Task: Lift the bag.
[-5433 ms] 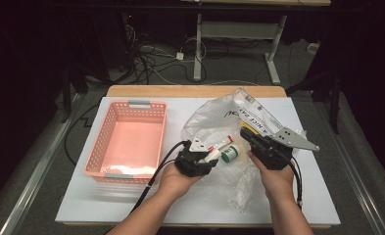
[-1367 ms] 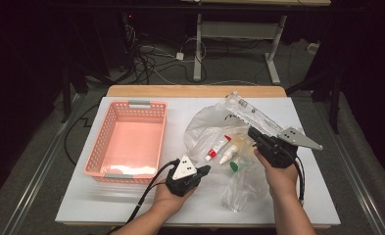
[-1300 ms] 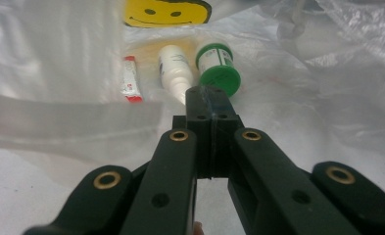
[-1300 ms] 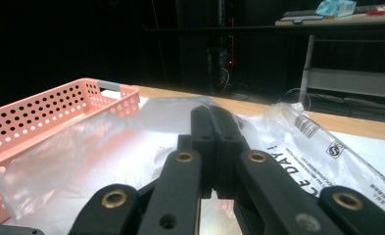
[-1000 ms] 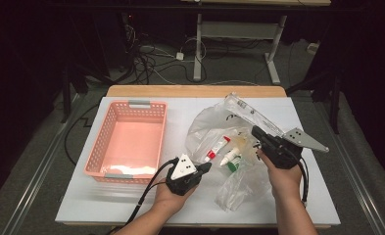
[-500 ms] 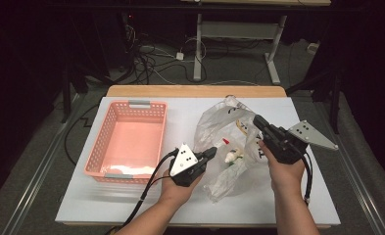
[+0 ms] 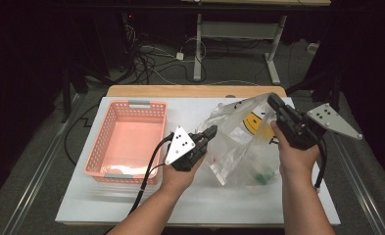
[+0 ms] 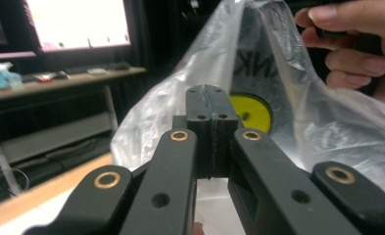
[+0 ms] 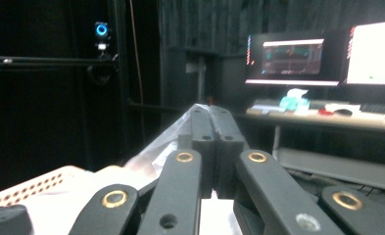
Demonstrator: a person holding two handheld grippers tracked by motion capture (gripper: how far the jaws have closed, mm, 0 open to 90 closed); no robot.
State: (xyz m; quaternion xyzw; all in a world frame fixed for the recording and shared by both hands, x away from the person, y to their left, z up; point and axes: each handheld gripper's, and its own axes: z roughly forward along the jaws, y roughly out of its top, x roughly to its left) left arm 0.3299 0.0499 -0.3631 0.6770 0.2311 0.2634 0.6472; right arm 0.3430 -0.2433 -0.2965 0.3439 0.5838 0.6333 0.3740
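On the white table (image 7: 82, 205), which carries everything, a pink plastic basket (image 7: 126, 142) sits toward the left side, its long axis running away from the person. To its right a clear plastic bag (image 7: 239, 142) with a yellow smiley print hangs lifted off the tabletop between the two grippers, its lower end sagging down to just above the surface with small items inside, one of them green (image 7: 264, 174); what they are is too blurred to tell. The left gripper (image 7: 210, 133) has its jaws pressed fully together on the bag's left edge, and in the left gripper view the film (image 8: 298, 98) spreads up and behind the closed jaw tips. The right gripper (image 7: 273, 101) is held higher at the bag's upper right corner, jaws likewise closed tight on the plastic; in the right gripper view a strip of the film (image 9: 156, 142) runs up to the pinched tips.
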